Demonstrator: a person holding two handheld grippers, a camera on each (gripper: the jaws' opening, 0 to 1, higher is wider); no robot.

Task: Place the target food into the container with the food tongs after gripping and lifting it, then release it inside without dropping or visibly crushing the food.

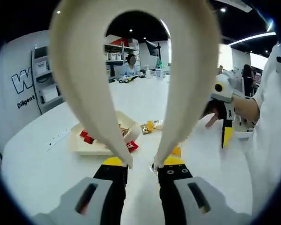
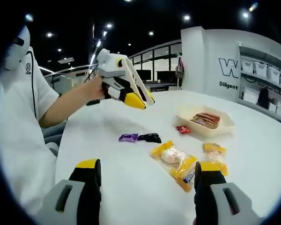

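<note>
Left gripper (image 1: 141,165): jaws closed on the cream tongs (image 1: 131,70), raised above the table (image 1: 37,173).
Tongs: arms spread wide, nothing between them; tips out of frame.
Right gripper (image 2: 147,176): jaws wide apart, empty, low over the table.
Container (image 2: 207,125): on the table, sausages (image 2: 205,119) inside.
Food: yellow packet (image 2: 174,161) beside the right jaw; purple (image 2: 128,137) and black (image 2: 151,137) wrappers nearby.

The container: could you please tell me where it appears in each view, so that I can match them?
Left gripper view: the container lies left of centre, partly behind the tongs.
Right gripper view: the container sits right of centre, in the middle distance.
Shared landmark: the red packet lying right beside it.
</note>
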